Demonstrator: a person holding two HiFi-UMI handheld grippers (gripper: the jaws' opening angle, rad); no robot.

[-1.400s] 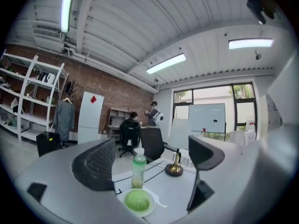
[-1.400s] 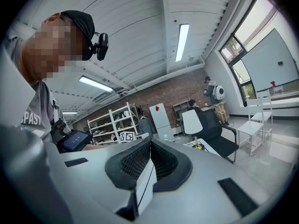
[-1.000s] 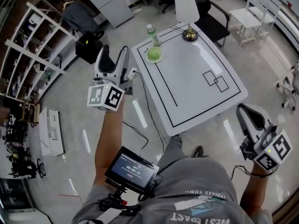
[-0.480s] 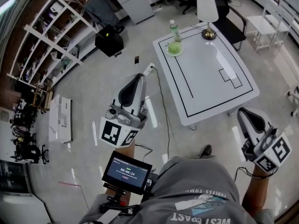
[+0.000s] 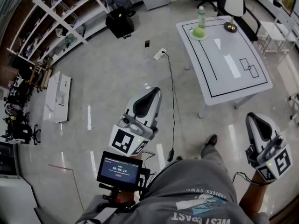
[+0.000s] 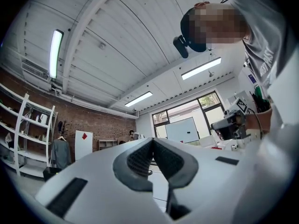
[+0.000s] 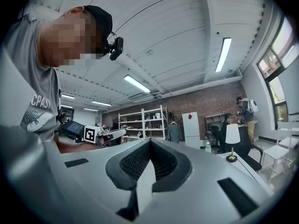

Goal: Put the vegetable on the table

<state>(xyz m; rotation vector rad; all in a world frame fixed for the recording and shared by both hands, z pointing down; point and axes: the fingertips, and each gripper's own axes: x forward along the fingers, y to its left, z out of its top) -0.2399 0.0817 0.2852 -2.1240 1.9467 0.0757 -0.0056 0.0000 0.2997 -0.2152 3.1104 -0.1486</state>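
Note:
A green vegetable (image 5: pixel 199 31) lies on a small plate on the white table (image 5: pixel 233 73), far off at the upper right of the head view. My left gripper (image 5: pixel 153 92) is held low over the floor near my body, jaws shut and empty. My right gripper (image 5: pixel 255 117) hangs at the lower right, also shut and empty. In the left gripper view the pads (image 6: pixel 140 160) meet with nothing between them, pointing at the ceiling. The right gripper view shows its pads (image 7: pixel 162 162) closed together as well.
A bottle (image 5: pixel 201 14) and a lamp (image 5: pixel 232 6) stand at the table's far end. A power strip (image 5: pixel 160 54) and its cable (image 5: pixel 173 101) lie on the floor. Shelving (image 5: pixel 51 27) lines the left, and white chairs (image 5: pixel 271 29) stand beyond the table.
The left gripper's jaws have closed and it has dropped from beside the table toward my body. The table now sits farther off, at the upper right. The right gripper has hardly moved.

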